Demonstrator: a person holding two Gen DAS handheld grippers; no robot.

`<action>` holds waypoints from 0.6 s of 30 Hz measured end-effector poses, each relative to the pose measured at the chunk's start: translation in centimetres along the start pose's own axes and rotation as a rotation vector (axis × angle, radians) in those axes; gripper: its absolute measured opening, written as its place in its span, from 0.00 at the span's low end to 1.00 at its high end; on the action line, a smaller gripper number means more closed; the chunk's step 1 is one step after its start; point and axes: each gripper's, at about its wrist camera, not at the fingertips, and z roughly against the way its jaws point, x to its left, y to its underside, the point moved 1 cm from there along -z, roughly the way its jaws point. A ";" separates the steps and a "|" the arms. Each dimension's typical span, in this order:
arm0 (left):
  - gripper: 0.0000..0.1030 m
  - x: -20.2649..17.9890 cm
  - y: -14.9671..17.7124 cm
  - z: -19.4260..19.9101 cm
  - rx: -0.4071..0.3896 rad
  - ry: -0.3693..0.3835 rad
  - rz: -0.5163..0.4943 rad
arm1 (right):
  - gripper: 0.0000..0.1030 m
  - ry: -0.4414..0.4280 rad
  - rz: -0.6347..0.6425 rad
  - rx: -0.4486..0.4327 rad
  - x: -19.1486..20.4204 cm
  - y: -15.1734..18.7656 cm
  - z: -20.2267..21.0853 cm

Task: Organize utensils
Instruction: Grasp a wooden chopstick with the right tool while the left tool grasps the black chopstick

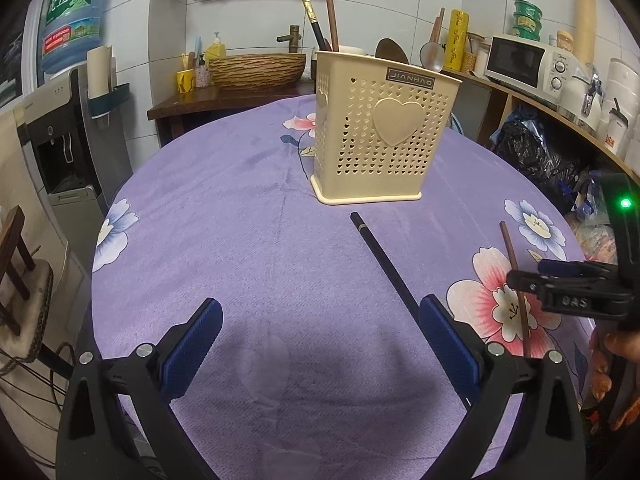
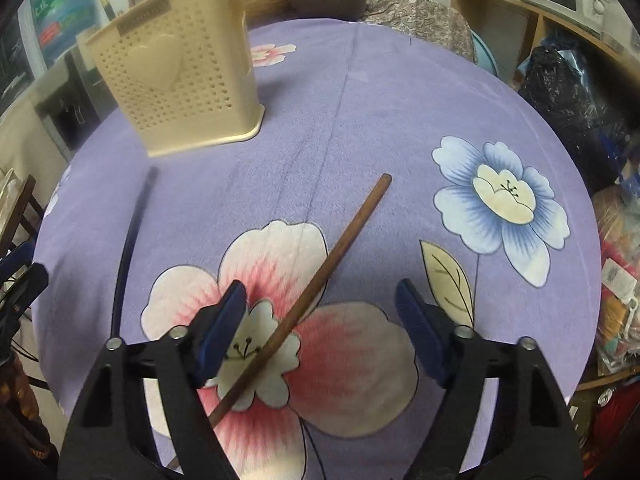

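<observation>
The right gripper [image 2: 320,320] has its blue-padded fingers [image 2: 224,332] spread wide, one on each side of a thin brown wooden chopstick [image 2: 316,280] that lies flat on a pink printed flower of the purple floral tablecloth [image 2: 360,120]; the pads do not touch the stick, which runs diagonally between them. The left gripper [image 1: 320,344] likewise holds its blue-padded fingers [image 1: 196,344] wide apart over bare purple cloth, pinching nothing. A long black chopstick [image 1: 384,264] lies just beside its right finger, its far end pointing toward the holder. Seen from the left wrist camera, the right gripper's black fingers reach in from the right edge, straddling the brown stick. Farther out, a cream perforated plastic utensil holder with a raised heart [image 1: 380,132] stands upright on the cloth, already holding a black chopstick, a brown one, and spoons. A white microwave [image 1: 524,64] sits on a wooden shelf behind.
</observation>
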 end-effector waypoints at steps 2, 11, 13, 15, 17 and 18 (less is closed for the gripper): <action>0.95 0.0 0.0 -0.1 0.004 0.001 0.004 | 0.61 0.000 0.009 -0.002 0.0 -0.6 -0.6; 0.95 -0.1 0.1 -0.1 0.007 0.010 0.005 | 0.13 -0.089 0.086 0.003 1.2 -3.7 -2.4; 0.95 -0.2 0.1 -0.2 0.007 0.009 -0.003 | 0.12 -0.110 0.132 0.006 2.5 -3.5 -2.4; 0.95 -0.3 0.0 -0.2 0.007 0.012 -0.004 | 0.12 -0.105 0.151 0.006 3.2 -3.4 -2.4; 0.95 -0.4 0.0 -0.2 0.011 0.025 -0.001 | 0.16 -0.111 0.108 0.006 2.9 -3.4 -2.4; 0.95 -0.5 0.0 -0.3 0.016 0.037 0.001 | 0.24 -0.134 0.086 0.008 2.9 -3.2 -2.3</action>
